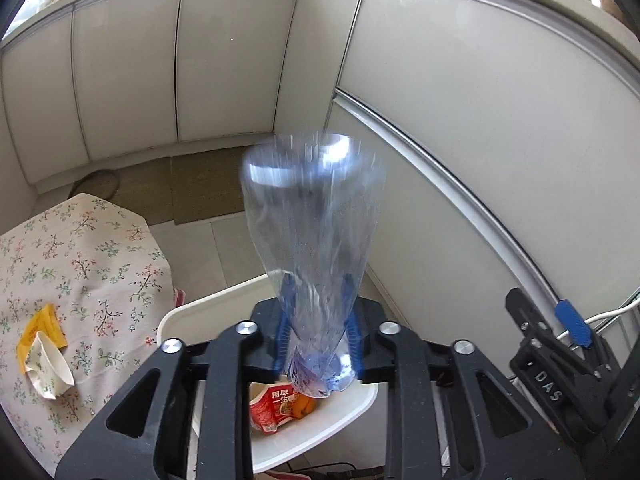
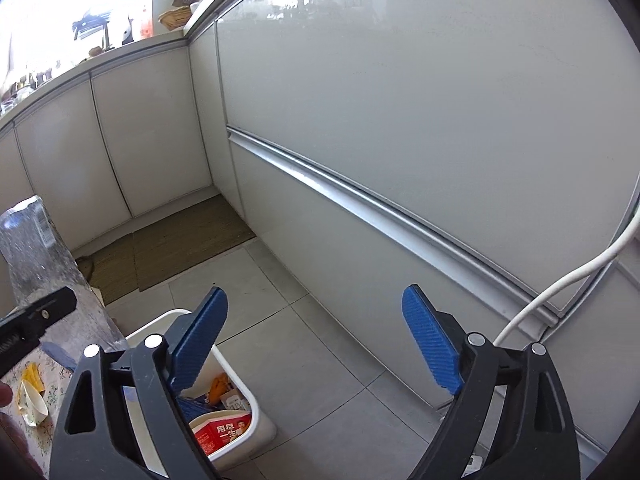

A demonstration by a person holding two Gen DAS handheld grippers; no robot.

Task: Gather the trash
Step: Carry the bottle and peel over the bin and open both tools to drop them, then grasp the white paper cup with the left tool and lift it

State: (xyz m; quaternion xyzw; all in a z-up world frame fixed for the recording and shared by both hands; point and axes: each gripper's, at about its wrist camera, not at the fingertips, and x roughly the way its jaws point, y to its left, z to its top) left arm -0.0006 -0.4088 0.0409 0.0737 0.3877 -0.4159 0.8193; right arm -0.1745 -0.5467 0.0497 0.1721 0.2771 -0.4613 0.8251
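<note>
My left gripper (image 1: 318,336) is shut on a clear plastic bottle (image 1: 314,216), gripped near its neck, base pointing away, held above the white trash bin (image 1: 344,428). The bottle is blurred. The bin holds a red carton (image 1: 272,408) and other wrappers. My right gripper (image 2: 316,336) is open and empty above the floor beside the bin (image 2: 244,388); the bottle (image 2: 36,256) shows at the left of its view. A crumpled paper cup (image 1: 46,368) and a yellow wrapper (image 1: 40,326) lie on the floral tablecloth (image 1: 92,256).
White cabinet doors (image 1: 460,100) stand close behind and to the right. A brown mat (image 2: 180,240) lies on the grey tiled floor (image 2: 328,360). A white cable (image 2: 560,280) hangs at the right by a wire rack.
</note>
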